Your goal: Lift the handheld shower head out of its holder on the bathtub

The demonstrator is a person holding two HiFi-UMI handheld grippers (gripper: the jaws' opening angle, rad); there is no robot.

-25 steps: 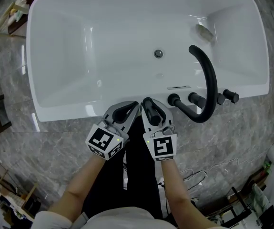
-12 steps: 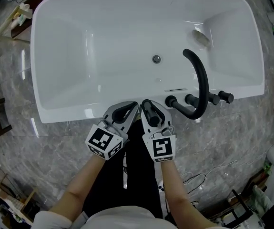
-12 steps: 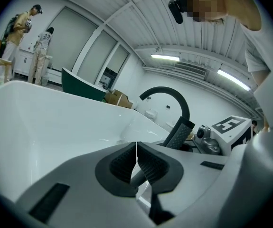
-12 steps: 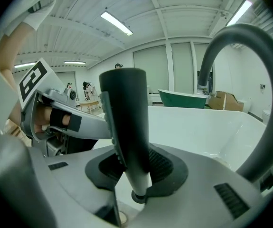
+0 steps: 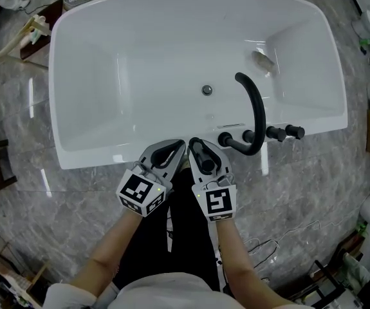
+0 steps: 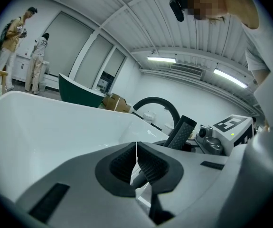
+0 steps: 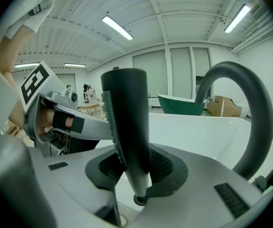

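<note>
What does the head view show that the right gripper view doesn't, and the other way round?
Only the head view: the round metal drain and the grey marble floor. Only the right gripper view: ceiling strip lights and a dark green tub behind. Both: the white bathtub, its black curved spout, and the right gripper shut on the dark handheld shower head.

ceiling strip lights [image 7: 117, 27] are shining bright and even from the upper part of both gripper views. in the head view the white bathtub [image 5: 85, 82] is glaring softly, and pale streaks are reflecting off the glossy marble floor [image 5: 17, 127] at left. both gripper views are bowing strongly and darkening toward their corners, with the bottom foreground looking slightly soft.
</note>
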